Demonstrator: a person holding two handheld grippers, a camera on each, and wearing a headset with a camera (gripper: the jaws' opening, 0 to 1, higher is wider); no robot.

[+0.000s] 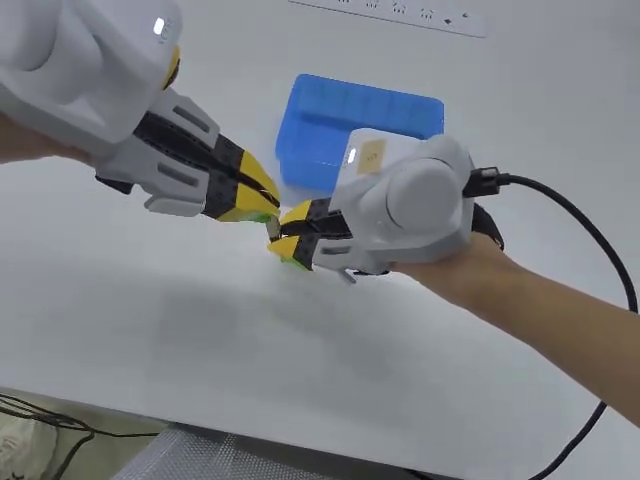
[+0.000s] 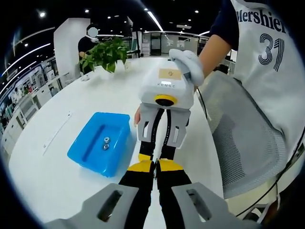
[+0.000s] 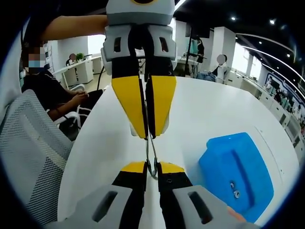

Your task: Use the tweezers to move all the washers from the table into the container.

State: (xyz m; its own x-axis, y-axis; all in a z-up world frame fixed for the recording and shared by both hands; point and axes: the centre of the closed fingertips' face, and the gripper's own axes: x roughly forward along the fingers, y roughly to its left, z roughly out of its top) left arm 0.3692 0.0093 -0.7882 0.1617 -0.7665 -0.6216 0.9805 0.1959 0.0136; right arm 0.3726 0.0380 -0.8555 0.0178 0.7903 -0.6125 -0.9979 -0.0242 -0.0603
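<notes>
Thin metal tweezers [image 3: 149, 150] bridge the two grippers, which meet tip to tip above the white table [image 1: 200, 320]. My left gripper [image 1: 268, 205] comes in from the upper left, its yellow jaws shut on one end of the tweezers. My right gripper [image 1: 285, 238] faces it from the right, and its jaws [image 3: 151, 169] stand closed around the other end. A blue container [image 1: 300, 120] sits just behind them on the table. Two small washers [image 2: 106, 143] lie inside it, also seen in the right gripper view [image 3: 233, 188]. In the left gripper view my own jaws [image 2: 156, 167] hide the tweezers.
A white power strip [image 1: 400, 10] lies at the table's far edge. A black cable [image 1: 580, 230] trails from the right gripper. The table's near edge [image 1: 300, 440] runs along the bottom. A grey mesh chair [image 2: 248, 143] stands beside the table, and a potted plant [image 2: 107, 55] at its far end.
</notes>
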